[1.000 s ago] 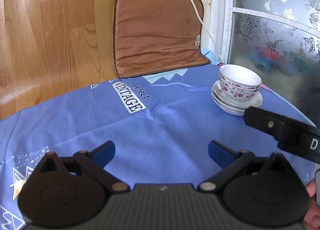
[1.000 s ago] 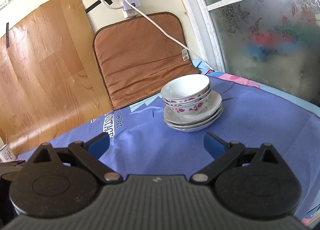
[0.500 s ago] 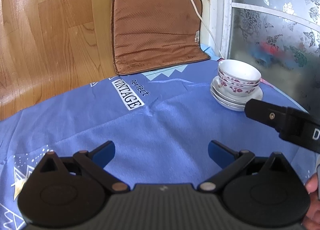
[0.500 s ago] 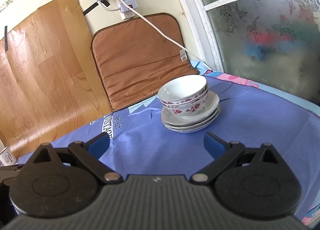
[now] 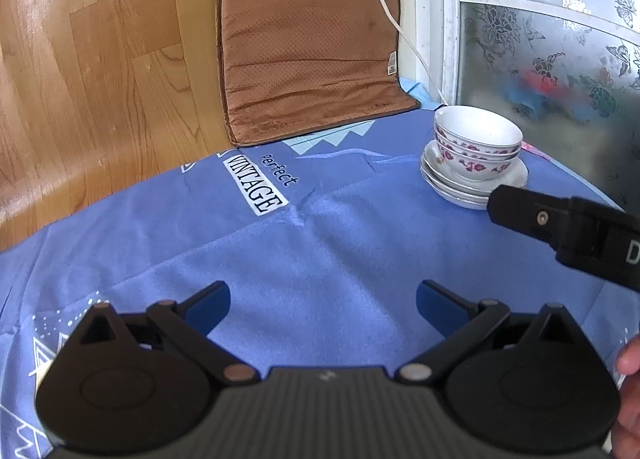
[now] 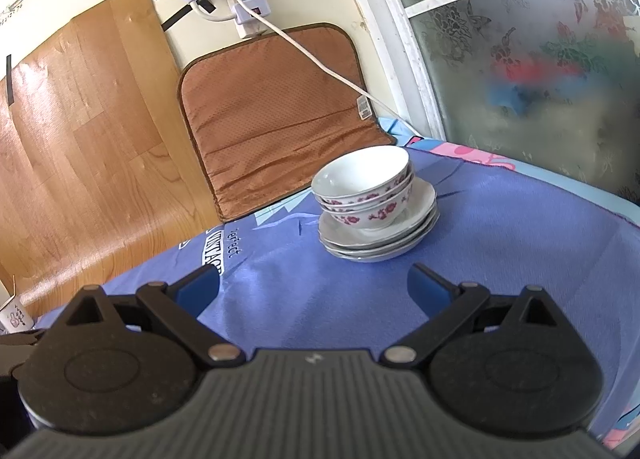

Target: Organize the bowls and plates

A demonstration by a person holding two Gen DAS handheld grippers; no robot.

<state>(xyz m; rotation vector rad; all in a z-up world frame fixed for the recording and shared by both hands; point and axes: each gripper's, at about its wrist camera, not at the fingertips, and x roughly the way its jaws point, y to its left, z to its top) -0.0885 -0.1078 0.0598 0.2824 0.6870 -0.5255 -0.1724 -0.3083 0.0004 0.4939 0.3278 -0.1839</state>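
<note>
Judging from how things lie, the sorting looks essentially done: the nested bowls [image 6: 366, 189] sit inside the stacked plates [image 6: 378, 239] as one pile near the far edge of the blue tablecloth [image 6: 320, 299], close to the frosted window [image 6: 540, 59] and the brown cushion [image 6: 276, 115]. No other crockery shows on the cloth. Both the left gripper [image 5: 322, 305] and the right gripper [image 6: 314, 287] hang back from the pile with fingers spread wide and nothing held, so little seems left to do.
</note>
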